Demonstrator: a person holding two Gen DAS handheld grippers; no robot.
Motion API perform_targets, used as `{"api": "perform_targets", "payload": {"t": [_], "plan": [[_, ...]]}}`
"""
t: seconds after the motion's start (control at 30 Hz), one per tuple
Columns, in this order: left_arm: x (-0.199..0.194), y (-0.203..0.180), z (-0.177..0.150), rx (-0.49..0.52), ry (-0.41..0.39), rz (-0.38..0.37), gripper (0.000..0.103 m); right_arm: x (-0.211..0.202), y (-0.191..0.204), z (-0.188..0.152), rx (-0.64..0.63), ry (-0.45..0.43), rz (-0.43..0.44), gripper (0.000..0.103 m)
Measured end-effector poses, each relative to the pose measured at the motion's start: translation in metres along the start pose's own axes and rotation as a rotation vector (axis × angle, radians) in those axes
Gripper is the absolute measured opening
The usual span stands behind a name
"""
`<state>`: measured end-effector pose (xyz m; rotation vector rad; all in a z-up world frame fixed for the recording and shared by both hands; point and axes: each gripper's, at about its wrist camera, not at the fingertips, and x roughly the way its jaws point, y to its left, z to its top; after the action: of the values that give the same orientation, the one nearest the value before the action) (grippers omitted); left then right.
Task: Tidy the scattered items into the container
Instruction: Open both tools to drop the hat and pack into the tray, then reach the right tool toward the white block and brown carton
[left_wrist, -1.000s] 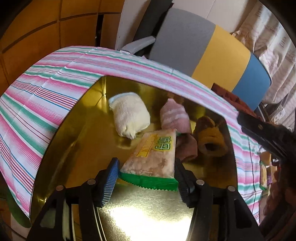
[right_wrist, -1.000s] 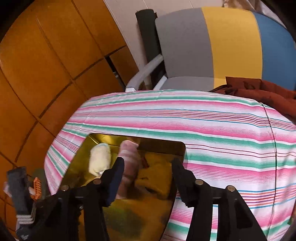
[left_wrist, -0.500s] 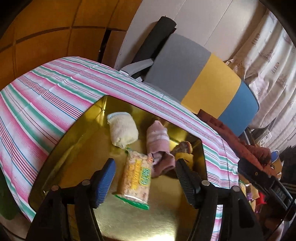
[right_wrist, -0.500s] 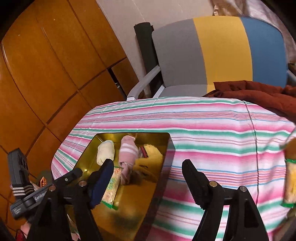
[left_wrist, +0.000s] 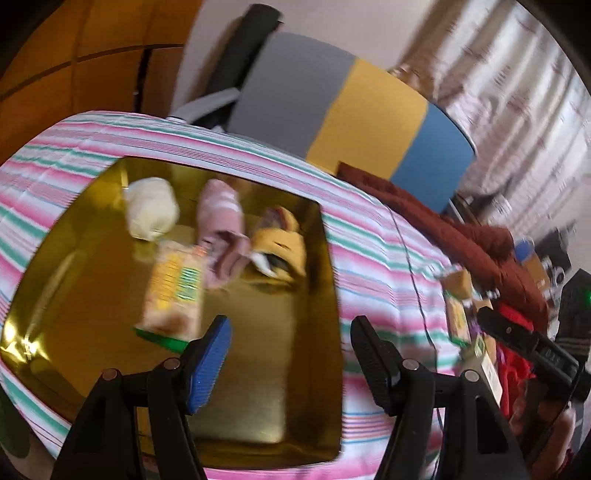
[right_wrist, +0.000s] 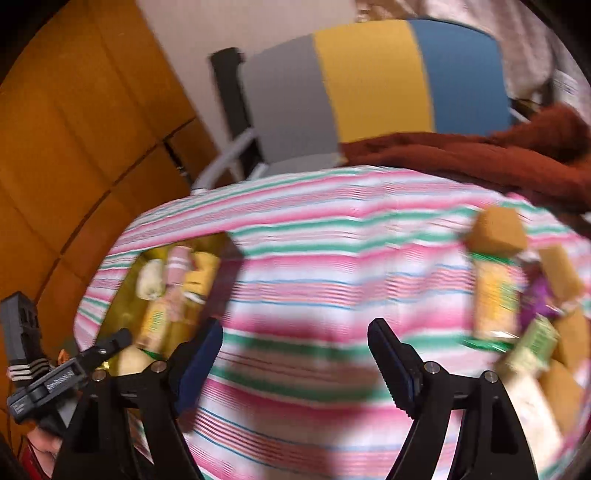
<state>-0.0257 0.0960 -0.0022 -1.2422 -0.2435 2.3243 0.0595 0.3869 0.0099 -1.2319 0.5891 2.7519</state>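
A gold container (left_wrist: 92, 295) sits on the striped cloth and holds a cream roll (left_wrist: 149, 206), a pink striped roll (left_wrist: 219, 218), a yellow cloth item (left_wrist: 280, 243) and a snack packet (left_wrist: 173, 291). My left gripper (left_wrist: 288, 332) hangs open and empty over the container's near right part. My right gripper (right_wrist: 295, 332) is over bare striped cloth, its jaws opening with nothing between them. To its right lie a second snack packet (right_wrist: 493, 295), brown blocks (right_wrist: 496, 230), a green box (right_wrist: 535, 339) and a purple wrapper (right_wrist: 539, 295). The container (right_wrist: 122, 299) lies at its left.
A chair with a grey, yellow and blue back (left_wrist: 351, 107) stands behind the table, with a rust-red garment (right_wrist: 480, 155) draped at the cloth's far right edge. Orange wood panels (right_wrist: 74, 129) fill the left. Both now views are motion-blurred.
The left gripper let go of the snack packet, which now lies in the container, then drew back and swung right. The right gripper swung right from the container toward the scattered items, jaws wider.
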Motion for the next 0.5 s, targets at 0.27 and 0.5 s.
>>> {"api": "perform_targets", "payload": {"t": [0.27, 0.5], "plan": [[0.008, -0.051, -0.021, 0.119, 0.052, -0.087, 0.068, -0.063, -0.105, -0.025, 0.217, 0.078, -0.169, 0.093], [0.010, -0.088, -0.038, 0.217, 0.076, -0.133, 0.068, -0.072, -0.126, -0.047, 0.290, 0.296, -0.122, 0.098]]}}
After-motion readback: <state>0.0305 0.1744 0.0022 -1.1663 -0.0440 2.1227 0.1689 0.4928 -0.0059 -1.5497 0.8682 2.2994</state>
